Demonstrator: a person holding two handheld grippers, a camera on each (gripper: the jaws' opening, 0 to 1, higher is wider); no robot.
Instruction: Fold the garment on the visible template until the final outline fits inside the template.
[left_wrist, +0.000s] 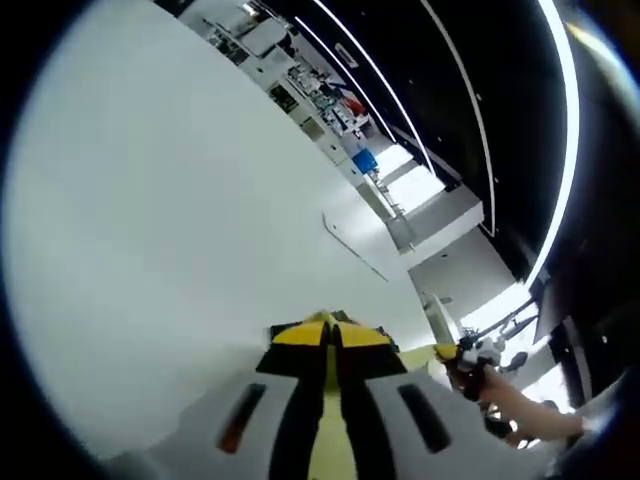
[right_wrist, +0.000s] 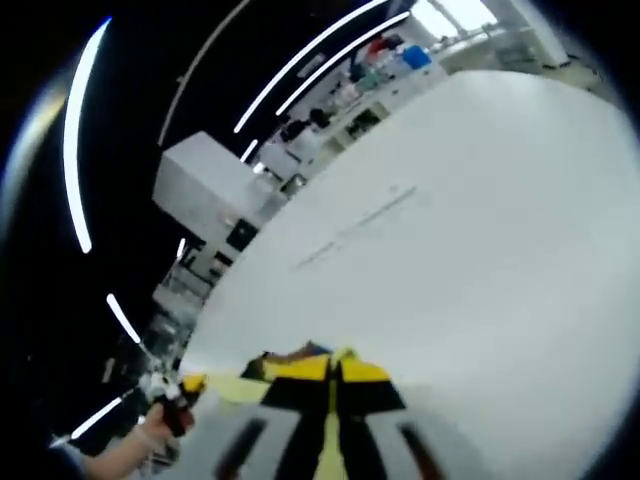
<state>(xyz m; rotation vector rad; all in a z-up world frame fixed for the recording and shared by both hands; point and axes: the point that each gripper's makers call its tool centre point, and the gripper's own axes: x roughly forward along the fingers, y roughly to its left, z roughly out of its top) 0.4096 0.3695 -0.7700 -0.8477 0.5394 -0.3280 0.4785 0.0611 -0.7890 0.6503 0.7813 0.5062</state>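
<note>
- Left gripper view: left gripper (left_wrist: 330, 335) has its jaws together, pinched on a fold of yellow garment (left_wrist: 332, 445) that runs between them; a little cloth pokes out at the tips.
- Same view: white table (left_wrist: 170, 230) spreads wide ahead. A thin outline mark (left_wrist: 355, 247), possibly a template edge, lies well ahead of the jaws; cannot confirm what it is.
- Same view, lower right: the right gripper (left_wrist: 462, 355) comes in, held by a hand (left_wrist: 510, 405), with yellow cloth stretched toward it. Its jaw state is too small to read here.
- Right gripper view: right gripper (right_wrist: 325, 368) jaws closed, clamped on the same yellow garment. Table surface with faint line marks (right_wrist: 355, 228) sits further off.
- Same view, lower left: the left gripper (right_wrist: 165, 392) and its hand (right_wrist: 130, 450), yellow cloth at its tips.
- Judgement: garment is held by both tools, apparently lifted and spread between them, not yet laid on the template.
- Risk: thin pinch at the tips; a pull apart could slip cloth from one jaw and drop that corner.
- Risk: template mostly outside the views, so lay-down could land skewed or over its edge.
- Risk: slack middle may bunch and spoil the fold.
</note>
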